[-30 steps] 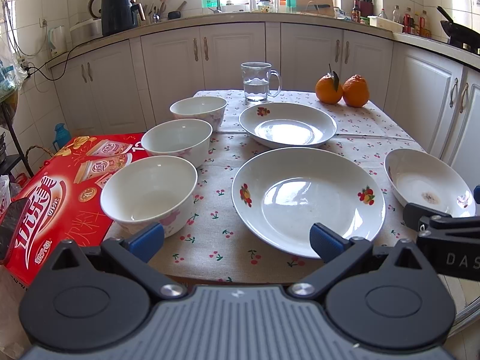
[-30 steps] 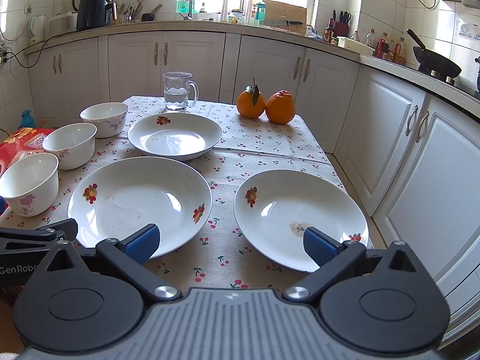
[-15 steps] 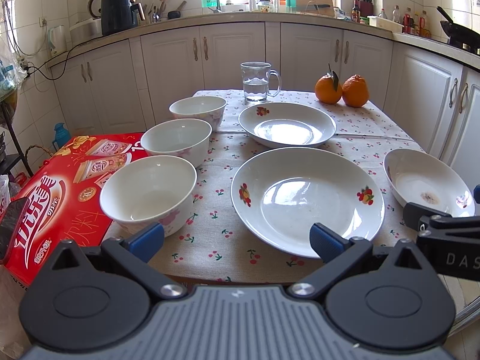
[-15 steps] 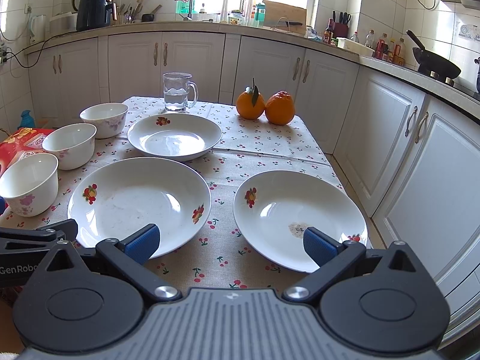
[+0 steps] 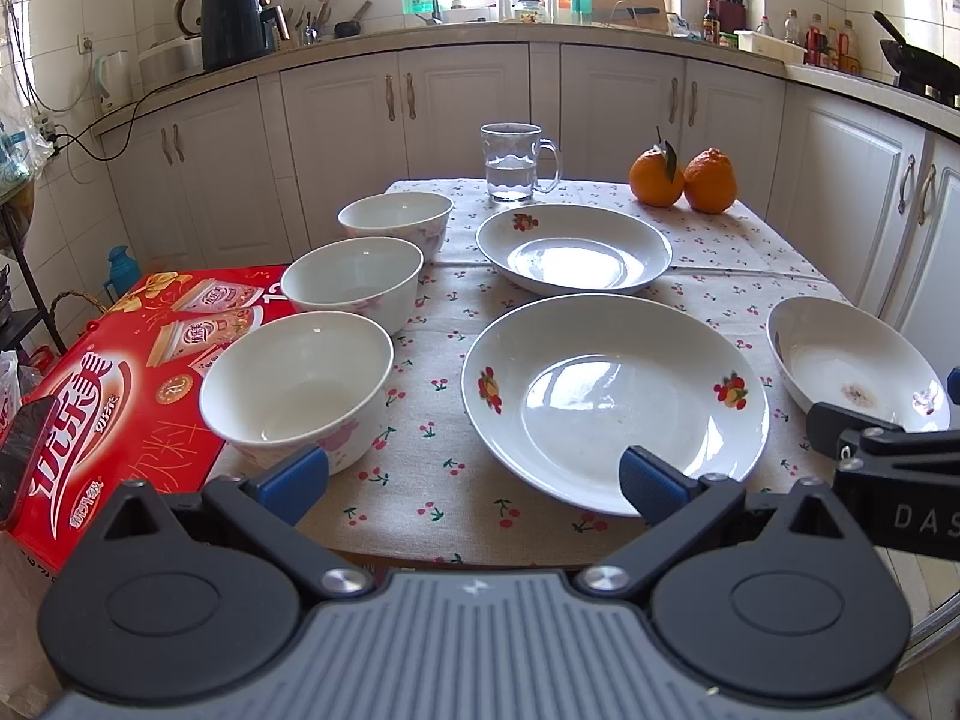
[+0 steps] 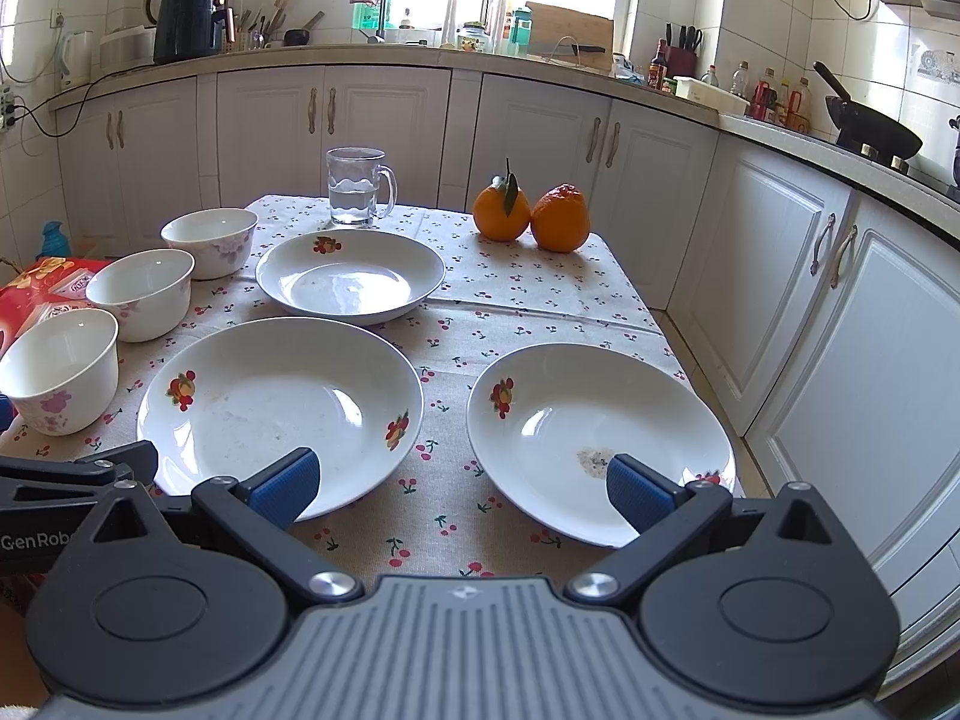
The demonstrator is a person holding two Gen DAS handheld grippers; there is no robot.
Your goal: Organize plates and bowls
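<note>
Hovering off the table's [image 5: 540, 528] near edge, both hand-held grippers [image 5: 474, 477] [image 6: 459, 483] gape, grasping nothing

Glossy glazed plates [image 5: 615, 402] — matt tablecloth [image 5: 456, 498]

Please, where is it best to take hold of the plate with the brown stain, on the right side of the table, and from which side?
Probably grip the stained plate by its raised near rim, coming from the table's front edge with the right gripper, open just before it. The rim flares up off the cloth, so one finger could go under and one above.
</note>
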